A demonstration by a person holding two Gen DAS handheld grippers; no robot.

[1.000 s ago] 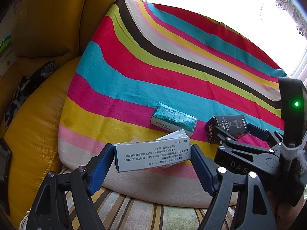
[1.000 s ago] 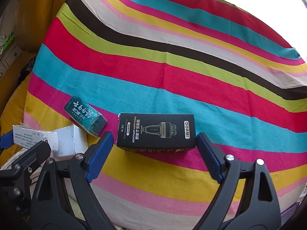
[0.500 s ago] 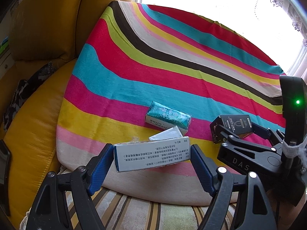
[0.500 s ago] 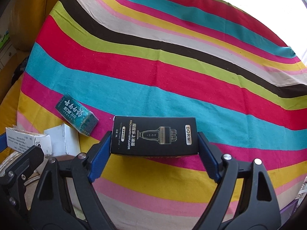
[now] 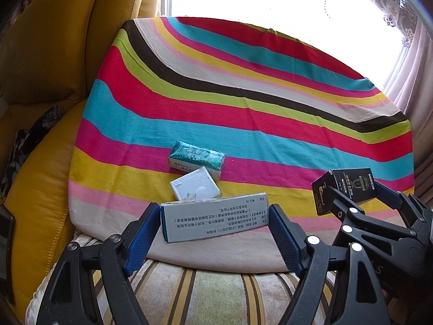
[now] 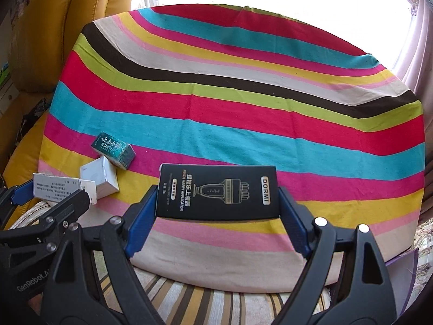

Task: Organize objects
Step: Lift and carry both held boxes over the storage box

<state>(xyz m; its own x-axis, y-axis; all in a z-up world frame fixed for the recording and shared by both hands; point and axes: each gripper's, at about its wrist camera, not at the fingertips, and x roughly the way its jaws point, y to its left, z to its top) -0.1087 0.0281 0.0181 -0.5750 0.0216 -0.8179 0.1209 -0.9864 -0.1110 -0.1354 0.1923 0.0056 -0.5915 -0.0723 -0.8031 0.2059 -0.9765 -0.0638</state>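
Left gripper (image 5: 213, 223): clamped on a white medicine box (image 5: 215, 220) printed with Chinese text, blue pads pressed flat against both short ends, box held crosswise and lifted clear of the cloth, slightly tilted. Same white medicine box visible at the left edge of the right wrist view (image 6: 63, 188), with the left gripper's black frame in front of it.

Right gripper (image 6: 217, 210): clamped on a black DORMI box (image 6: 217, 192), blue pads against its two short ends, printed face up, box raised over the near stripes of the cloth. Seen from the left wrist view as a black carton (image 5: 343, 189) pinched at the far right, just above the yellow and pink bands.

Just beyond the left gripper, lying on the cloth: a small white box (image 5: 194, 187), its corner peeking over the held medicine box. Touching its far side, or very nearly so: a teal-green box (image 5: 197, 158) with white lettering, angled across the magenta and yellow stripes. Both also in the right wrist view, the small white box (image 6: 100, 177) just beside the teal-green one (image 6: 113, 149), well left of the DORMI box.

Underneath: a striped cloth (image 5: 243, 113) in red, turquoise, lime, brown, cream, pink and yellow, spread over a cushion with beige and brown stripes (image 5: 205, 292). To the left: a mustard-yellow leather sofa (image 5: 40, 54). Behind: a bright window with a lace curtain (image 5: 400, 5).
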